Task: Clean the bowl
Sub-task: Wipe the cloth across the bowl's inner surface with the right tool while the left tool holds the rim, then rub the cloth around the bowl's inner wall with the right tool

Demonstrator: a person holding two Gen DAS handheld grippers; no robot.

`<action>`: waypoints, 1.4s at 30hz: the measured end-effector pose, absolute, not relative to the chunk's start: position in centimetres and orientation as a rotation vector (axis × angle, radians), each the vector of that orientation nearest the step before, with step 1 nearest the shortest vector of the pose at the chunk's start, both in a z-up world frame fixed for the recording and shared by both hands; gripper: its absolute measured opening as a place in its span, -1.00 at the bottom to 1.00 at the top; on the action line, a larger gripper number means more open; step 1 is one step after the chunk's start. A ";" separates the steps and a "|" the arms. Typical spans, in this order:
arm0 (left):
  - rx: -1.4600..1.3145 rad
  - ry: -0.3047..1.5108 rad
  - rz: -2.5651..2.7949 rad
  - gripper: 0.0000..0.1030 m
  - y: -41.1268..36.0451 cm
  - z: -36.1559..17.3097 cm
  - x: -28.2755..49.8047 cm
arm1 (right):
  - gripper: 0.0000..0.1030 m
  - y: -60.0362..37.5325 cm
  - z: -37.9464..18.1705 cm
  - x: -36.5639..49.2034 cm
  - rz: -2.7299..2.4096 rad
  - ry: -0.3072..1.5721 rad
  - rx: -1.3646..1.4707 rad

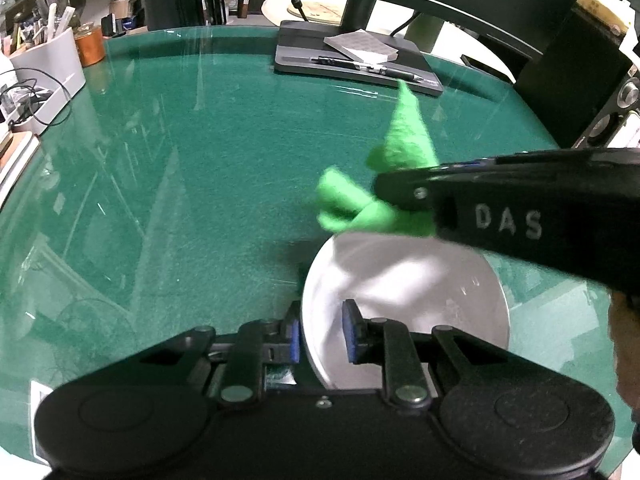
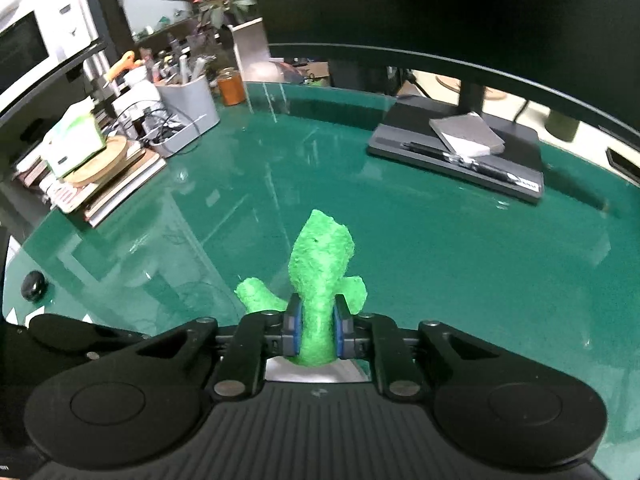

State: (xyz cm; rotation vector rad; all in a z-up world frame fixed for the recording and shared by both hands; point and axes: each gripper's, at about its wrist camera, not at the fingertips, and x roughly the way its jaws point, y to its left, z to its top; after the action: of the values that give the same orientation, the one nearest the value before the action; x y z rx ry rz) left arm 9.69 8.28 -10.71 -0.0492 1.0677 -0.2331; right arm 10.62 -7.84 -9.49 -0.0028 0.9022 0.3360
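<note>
We have the left tool (image 1: 320,334) pinching the near rim of the bowl (image 1: 404,304), which sits on the green worktop (image 1: 180,180). It looks like thin, stiff, slippery metal, so the rim is the best hold. The right tool (image 2: 316,330) is pressed together on a soft, light green cloth (image 2: 320,268) above the bowl.

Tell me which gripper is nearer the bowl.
Left. The left gripper straddles the bowl at its rim; the right gripper holds the green cloth above it.
</note>
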 end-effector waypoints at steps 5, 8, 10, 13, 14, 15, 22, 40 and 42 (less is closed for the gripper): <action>-0.005 1.068 -0.189 -0.45 7.7 -10.5 9.5 | -0.72 -8.8 -9.9 10.7 0.300 0.927 0.008; 0.009 1.073 -0.175 -0.42 7.5 -10.4 9.6 | -0.72 -8.7 -9.9 10.7 0.301 0.926 0.007; 0.006 1.078 -0.170 -0.41 7.6 -10.4 9.7 | -0.72 -8.6 -10.0 10.6 0.303 0.927 0.006; 0.002 1.083 -0.165 -0.35 7.8 -10.4 9.9 | -0.72 -8.6 -9.9 10.6 0.304 0.928 0.005; 0.001 1.082 -0.165 -0.27 7.8 -10.3 10.0 | -0.72 -8.6 -9.9 10.6 0.304 0.929 0.005; 0.000 1.079 -0.165 -0.22 7.8 -10.3 10.1 | -0.71 -8.6 -9.9 10.6 0.304 0.929 0.005; 0.002 1.086 -0.167 -0.36 7.6 -10.3 10.7 | -0.70 -8.6 -9.9 10.6 0.305 0.933 0.003; -0.010 1.076 -0.167 -0.48 7.5 -10.5 9.9 | -0.68 -9.1 -9.7 10.5 0.295 0.926 0.025; -0.006 1.074 -0.166 -0.47 7.4 -10.4 9.9 | -0.68 -9.3 -9.9 10.4 0.287 0.932 0.030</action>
State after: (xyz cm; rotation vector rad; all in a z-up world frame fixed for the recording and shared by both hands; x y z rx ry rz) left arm 9.87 7.42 -10.44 -0.0057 1.0742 -0.1660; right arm 10.44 -9.31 -9.86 0.0304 0.9319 0.2869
